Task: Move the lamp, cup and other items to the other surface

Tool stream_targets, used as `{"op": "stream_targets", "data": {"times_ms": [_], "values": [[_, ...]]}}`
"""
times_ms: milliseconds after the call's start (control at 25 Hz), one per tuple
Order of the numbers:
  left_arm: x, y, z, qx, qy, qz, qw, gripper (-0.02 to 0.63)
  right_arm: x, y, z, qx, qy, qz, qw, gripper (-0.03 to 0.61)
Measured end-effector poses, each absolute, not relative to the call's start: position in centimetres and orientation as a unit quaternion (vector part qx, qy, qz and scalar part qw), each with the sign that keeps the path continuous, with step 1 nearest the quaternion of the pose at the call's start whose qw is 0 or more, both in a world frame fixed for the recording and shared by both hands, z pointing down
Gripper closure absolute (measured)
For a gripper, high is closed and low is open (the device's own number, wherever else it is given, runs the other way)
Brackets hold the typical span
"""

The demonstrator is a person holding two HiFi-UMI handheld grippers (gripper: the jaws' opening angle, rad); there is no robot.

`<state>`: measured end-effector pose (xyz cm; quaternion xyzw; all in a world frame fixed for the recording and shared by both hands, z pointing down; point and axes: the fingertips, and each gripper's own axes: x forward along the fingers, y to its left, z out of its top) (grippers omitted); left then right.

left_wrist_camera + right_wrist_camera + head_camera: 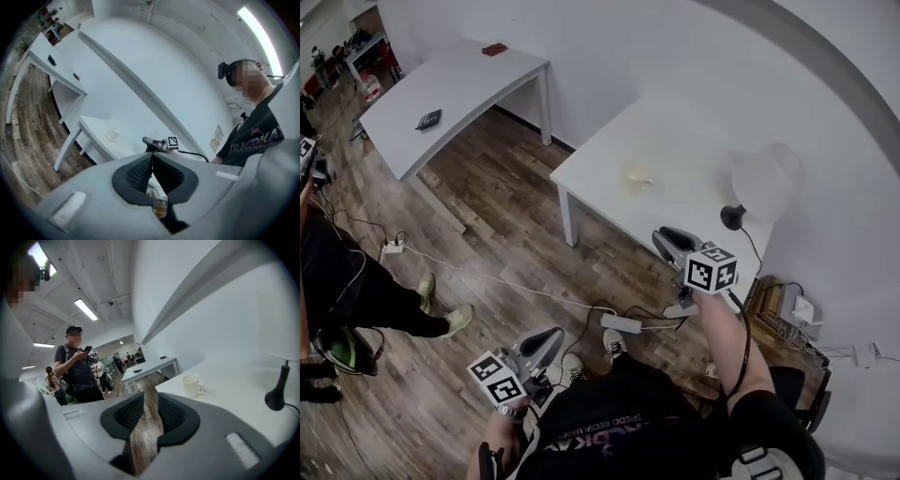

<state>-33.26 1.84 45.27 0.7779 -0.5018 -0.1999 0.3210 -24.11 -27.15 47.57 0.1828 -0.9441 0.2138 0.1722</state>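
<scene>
A person (356, 291) in dark clothes stands on the wooden floor (487, 187), well to the left of the near table (675, 131). A far table (459, 89), also white, stands beyond the near table's left corner. It carries a small black object (428, 119) and, farther back, a brown object (494, 49).

The left gripper (151, 155) hangs low, well in front of the near table and away from everything on it. Its jaws are closed together at the tips with nothing between them. A power strip (622, 323) lies on the floor in front of the near table.

The cup (635, 178), pale and handled, stands upright on the near table close to its front left corner. The right gripper (151, 397) is at the table's front edge, near the cup but not touching it. Its jaws stand partly apart and hold nothing, with only floor showing through the gap.

The lamp (766, 180) stands upright at the near table's right end, with a white shade and a black base.
</scene>
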Motion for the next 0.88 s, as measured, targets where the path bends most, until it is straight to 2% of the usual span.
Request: {"op": "stream_targets", "data": {"times_ms": [480,880], "values": [[-32.6,-0.5,46.2,0.741,-0.544,-0.206,0.336,0.609,-25.4,-37.9,54.0,0.188,-0.928,0.192,0.259,0.462],[-32.1,-1.7,48.2,0.702,-0.576,-0.220,0.357,0.609,-28.6,-45.6,59.1,0.170,-0.913,0.125,0.350,0.451]]}}
